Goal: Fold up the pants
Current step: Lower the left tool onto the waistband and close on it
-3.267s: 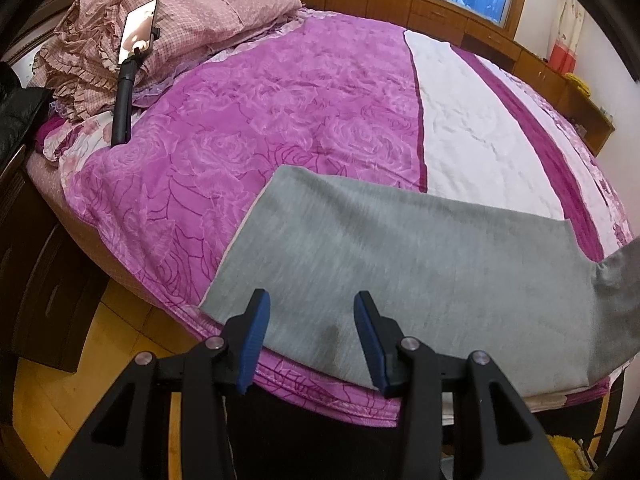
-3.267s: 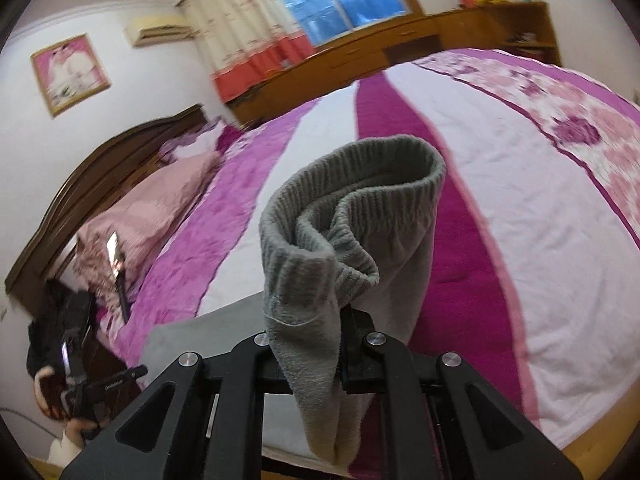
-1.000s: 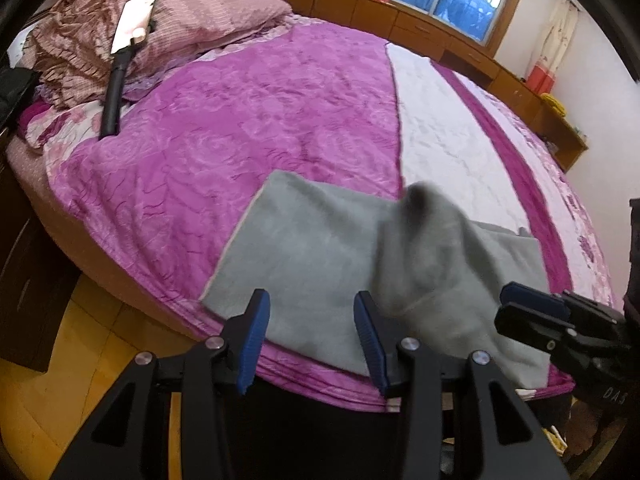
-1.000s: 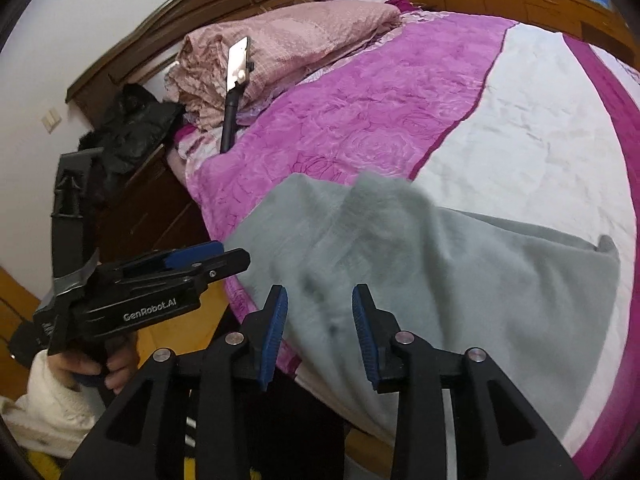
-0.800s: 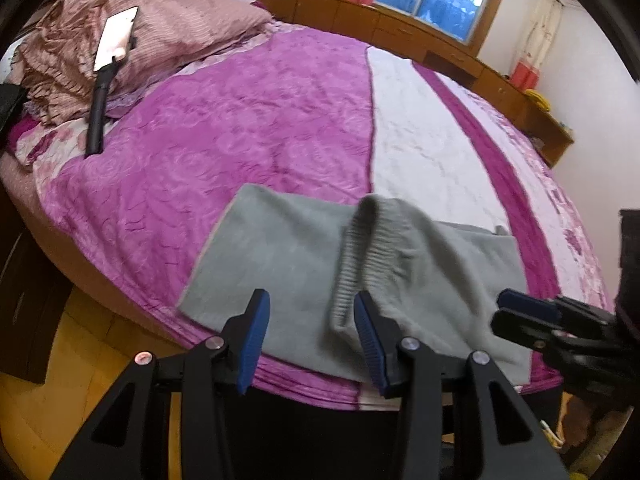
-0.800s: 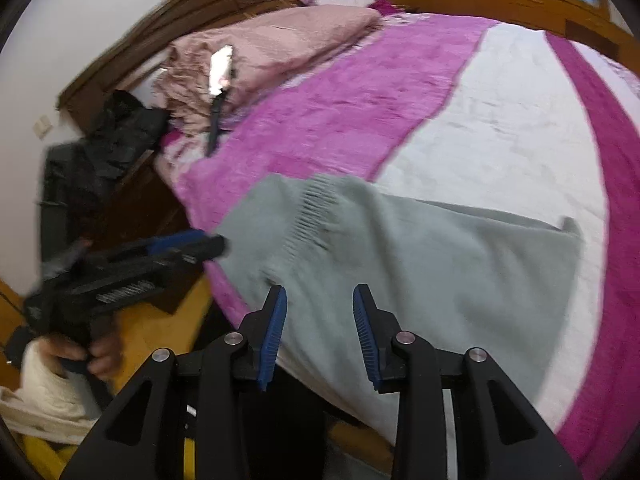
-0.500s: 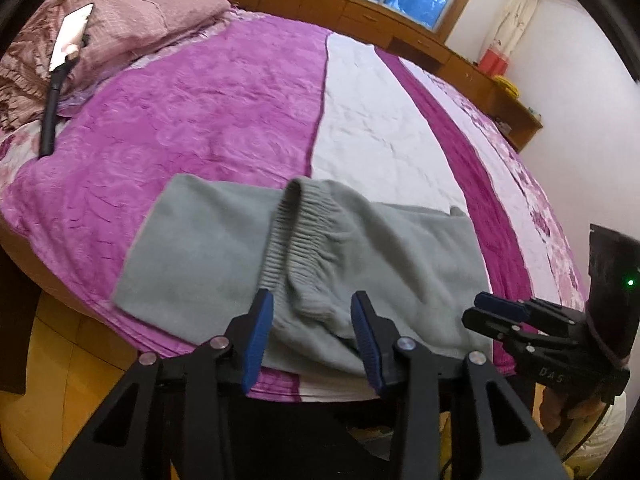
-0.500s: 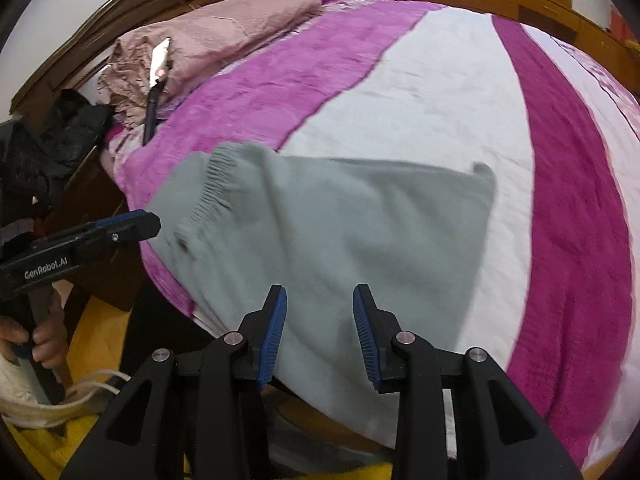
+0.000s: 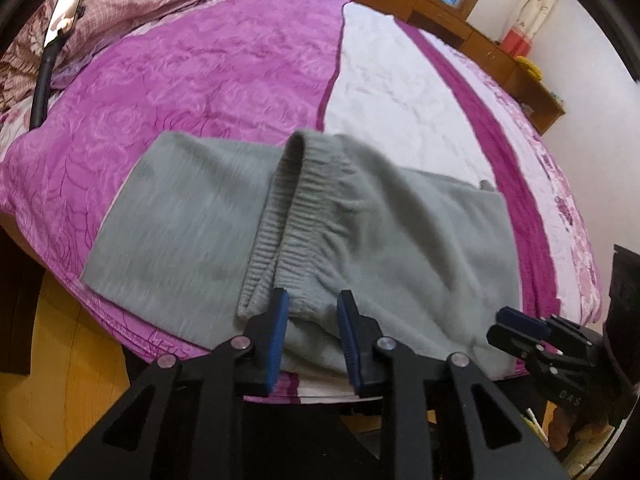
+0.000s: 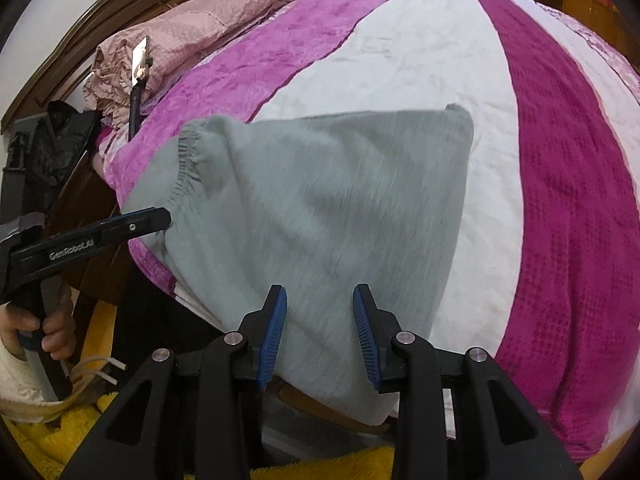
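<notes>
Looking down along the left gripper (image 9: pixel 311 334), I see the grey pants (image 9: pixel 360 232) spread across the near edge of the bed (image 9: pixel 224 64), one part doubled over so the ribbed waistband (image 9: pixel 288 216) runs up the middle of the cloth. Its jaws have just been closing, and the near end of the waistband sits in the gap between the blue pads, but I cannot make out whether they press on it; I would call it not yet gripped. The right gripper (image 9: pixel 520 324) shows at the lower right, by the near right corner of the cloth. From the right gripper (image 10: pixel 319 334) itself, the pants (image 10: pixel 340 208) lie flat, draping a little over the bed edge, and its jaws stand partly apart over the near hem with nothing pinched. The left gripper (image 10: pixel 160 218) is held by a hand (image 10: pixel 52 328) and points at the waistband end (image 10: pixel 188 160). To my eye one fold is laid and the next is being set up: each tool needs to bite its near corner firmly, through every layer, before lifting both together and carrying the cloth over evenly.
</notes>
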`<state>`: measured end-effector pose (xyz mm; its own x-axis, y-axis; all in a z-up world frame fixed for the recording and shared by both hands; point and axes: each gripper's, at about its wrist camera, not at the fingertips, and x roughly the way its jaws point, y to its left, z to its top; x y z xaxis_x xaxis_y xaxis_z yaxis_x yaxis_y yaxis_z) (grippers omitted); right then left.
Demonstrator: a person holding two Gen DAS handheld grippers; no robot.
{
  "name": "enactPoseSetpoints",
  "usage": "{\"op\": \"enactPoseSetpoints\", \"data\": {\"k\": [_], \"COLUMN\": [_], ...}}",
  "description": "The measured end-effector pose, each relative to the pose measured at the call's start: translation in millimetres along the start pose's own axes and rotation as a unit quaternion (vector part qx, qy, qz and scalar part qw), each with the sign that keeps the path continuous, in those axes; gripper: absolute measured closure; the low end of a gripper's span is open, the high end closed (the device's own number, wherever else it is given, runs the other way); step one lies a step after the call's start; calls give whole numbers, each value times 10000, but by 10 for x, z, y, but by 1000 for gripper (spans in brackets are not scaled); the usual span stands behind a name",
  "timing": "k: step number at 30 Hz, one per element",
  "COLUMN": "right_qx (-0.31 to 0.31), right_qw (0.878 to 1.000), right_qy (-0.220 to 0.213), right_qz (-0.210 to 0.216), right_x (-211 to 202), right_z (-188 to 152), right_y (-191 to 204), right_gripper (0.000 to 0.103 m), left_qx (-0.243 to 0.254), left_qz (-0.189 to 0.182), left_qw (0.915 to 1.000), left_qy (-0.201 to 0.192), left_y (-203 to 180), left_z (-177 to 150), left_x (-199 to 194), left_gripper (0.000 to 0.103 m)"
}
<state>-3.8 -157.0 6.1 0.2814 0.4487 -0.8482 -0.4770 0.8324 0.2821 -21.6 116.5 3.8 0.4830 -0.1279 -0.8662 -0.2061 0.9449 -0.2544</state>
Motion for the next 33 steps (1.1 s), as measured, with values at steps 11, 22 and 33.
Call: {"op": "enactPoseSetpoints", "data": {"k": [11,22,33], "right_qx": [53,86,-218], "right_qw": [9996,9995,9986], "right_qy": [284,310,482], "right_qz": [66,76,0], "right_x": [151,170,170], "right_z": [-45,-51,89], "right_y": [-7,-9,72], "right_gripper": [75,75,75], "left_qx": [-204,-160,6], "left_qz": [44,-67,-14], "left_qw": [9996,9997,10000], "left_qy": [202,-158,12], "left_y": [114,164,222], "left_z": [-25,-89,-169], "left_x": [175,-46,-19], "left_gripper": [75,89,78]}}
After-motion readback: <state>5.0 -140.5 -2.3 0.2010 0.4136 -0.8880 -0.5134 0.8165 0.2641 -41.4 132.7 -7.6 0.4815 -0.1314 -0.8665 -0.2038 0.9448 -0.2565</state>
